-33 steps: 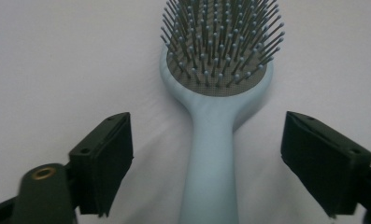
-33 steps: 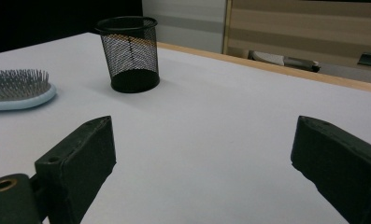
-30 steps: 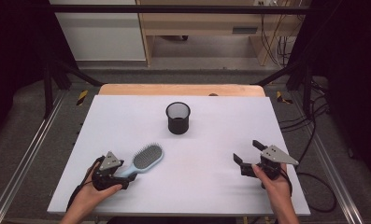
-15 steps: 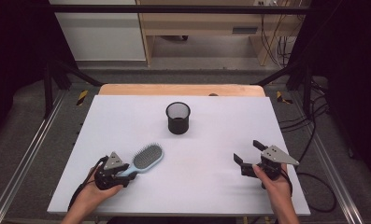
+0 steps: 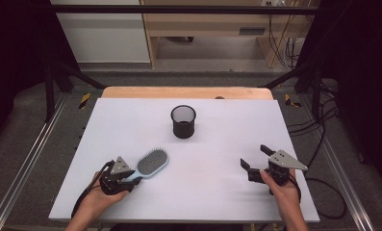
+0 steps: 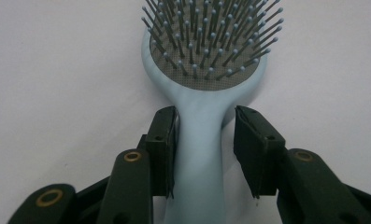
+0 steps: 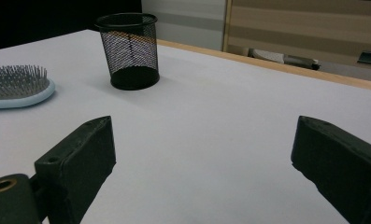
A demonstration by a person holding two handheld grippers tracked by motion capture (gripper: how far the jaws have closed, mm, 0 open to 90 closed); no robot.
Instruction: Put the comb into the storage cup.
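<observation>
Hairbrush (image 5: 150, 164) first: it lies bristles up near the front-left corner of the white surface (image 5: 217, 197), head pointing toward the middle and handle toward you. Your left hand-held gripper (image 5: 131, 180) straddles that handle just below the head. In the left gripper view one jaw touches the pale blue plastic while the other stands a little off it, so the jaws are parted around the handle and not yet clamped. Judge the brush as light and rigid, with a smooth, glossy shell that could slide or swivel between flat pads. The narrow neck where you are now looks like the sound place to take hold; the bristled cushion is soft and would give poorly. The head probably outweighs the handle, so expect it to tip downward once lifted unless you squeeze firmly.

Toward the middle, nearer the back edge, stands a black mesh pen cup (image 5: 184, 121), upright and empty as far as you can see. It is well apart from the brush, with bare surface between them.

Near the front-right corner, your right hand-held gripper (image 5: 257, 160) has its jaws spread wide and holds nothing. It sits well clear of both brush and cup.
</observation>
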